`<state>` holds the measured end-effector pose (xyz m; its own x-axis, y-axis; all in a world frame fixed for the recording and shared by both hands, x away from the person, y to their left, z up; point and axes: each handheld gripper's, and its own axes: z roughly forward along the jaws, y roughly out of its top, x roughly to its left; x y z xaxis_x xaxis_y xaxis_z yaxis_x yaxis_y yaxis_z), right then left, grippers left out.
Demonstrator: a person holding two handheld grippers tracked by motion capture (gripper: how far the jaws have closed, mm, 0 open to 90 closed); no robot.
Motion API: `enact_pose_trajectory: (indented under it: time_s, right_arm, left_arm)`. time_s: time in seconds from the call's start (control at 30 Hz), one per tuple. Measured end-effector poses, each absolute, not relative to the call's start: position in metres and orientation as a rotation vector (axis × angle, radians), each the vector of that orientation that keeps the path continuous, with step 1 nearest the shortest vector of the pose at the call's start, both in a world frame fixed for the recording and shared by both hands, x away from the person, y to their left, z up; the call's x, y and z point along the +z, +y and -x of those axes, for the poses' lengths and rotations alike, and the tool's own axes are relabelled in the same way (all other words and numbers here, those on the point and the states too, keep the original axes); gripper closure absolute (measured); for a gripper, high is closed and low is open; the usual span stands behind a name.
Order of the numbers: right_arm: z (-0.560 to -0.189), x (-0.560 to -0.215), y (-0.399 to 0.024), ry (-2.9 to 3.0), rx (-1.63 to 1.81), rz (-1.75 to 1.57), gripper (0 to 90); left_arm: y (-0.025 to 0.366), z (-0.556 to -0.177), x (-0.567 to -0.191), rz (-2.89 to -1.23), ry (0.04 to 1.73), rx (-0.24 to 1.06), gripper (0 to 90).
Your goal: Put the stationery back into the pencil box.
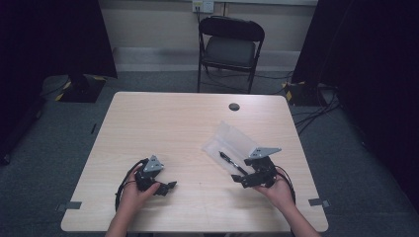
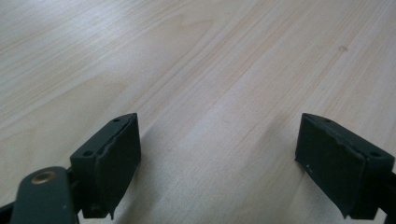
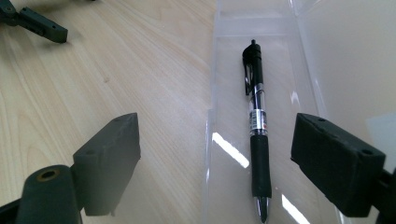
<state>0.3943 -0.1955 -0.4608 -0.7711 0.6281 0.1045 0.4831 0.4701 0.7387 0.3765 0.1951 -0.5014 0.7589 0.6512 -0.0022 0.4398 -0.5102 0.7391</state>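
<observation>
Item: black pen, clear-barrelled with a printed band, a black rubber grip and a black clip, lay lengthwise in a shallow clear plastic case, touching its floor, tip towards the camera in the right gripper view and clip end away. In the high view the pen lay at the near end of the case, which sat on the right half of the table, angled from upper left to lower right. The case's lid stood open at the pen's far side, a pale translucent sheet. The right gripper was spread wide, one jaw over bare wood outside the case's low wall, the other over the inner side of the case; the pen lay between them and neither pad touched it. That low wall stood between the outer jaw and the pen. In the high view the right gripper sat just beside the pen's near end, held by the right hand. The left gripper was likewise spread, with bare wood between its jaws; in the high view it rested well apart from the case, on the left half of the light wooden table. Table bore a dark round cable port near its far edge. Beyond stood a black folding chair; cables lay on the grey floor at right.
</observation>
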Motion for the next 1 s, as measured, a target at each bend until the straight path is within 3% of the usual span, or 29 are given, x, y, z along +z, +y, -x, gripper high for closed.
enact_pose_trajectory:
  time_s: [1.0]
  right_arm:
    - [-0.377, -0.449, -0.221, 2.569, 1.204, -0.913, 16.7]
  left_arm:
    - [0.195, -0.377, -0.502, -2.189, 0.811, 0.355, 14.0]
